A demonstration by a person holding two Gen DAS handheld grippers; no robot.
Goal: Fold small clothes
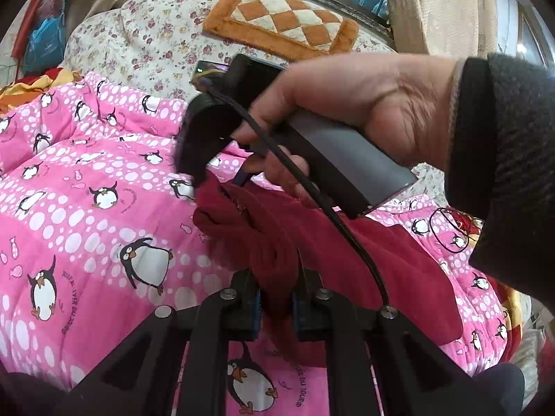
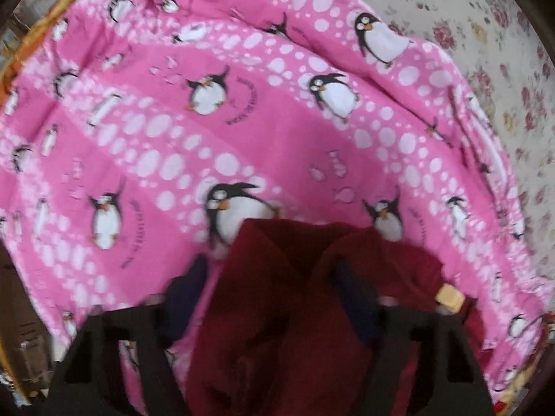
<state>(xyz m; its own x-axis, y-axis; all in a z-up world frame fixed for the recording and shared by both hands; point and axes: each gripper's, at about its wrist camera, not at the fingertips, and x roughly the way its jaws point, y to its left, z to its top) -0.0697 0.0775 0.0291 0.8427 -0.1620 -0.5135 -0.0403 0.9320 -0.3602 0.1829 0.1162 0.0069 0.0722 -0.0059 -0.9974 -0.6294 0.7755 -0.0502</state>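
Observation:
A dark red garment (image 1: 399, 260) lies crumpled on a pink penguin quilt (image 1: 86, 180). At the bottom of the left wrist view, my left gripper (image 1: 277, 298) is shut on a bunched fold of it. A hand in a dark sleeve holds my right gripper (image 1: 218, 176), which points down at the garment's far edge. In the blurred right wrist view, the right gripper (image 2: 270, 291) stands part open over the garment (image 2: 277, 312). One finger is in the folds; the other is beside the cloth with a strip of pink between. A tan label (image 2: 449, 298) shows at the right.
A floral sheet (image 1: 145, 34) covers the bed beyond the quilt, with an orange checked mat (image 1: 284, 17) near the window and curtains. Clothes are piled at the far left (image 1: 34, 83). A black hair tie (image 1: 447, 228) lies on the quilt at right.

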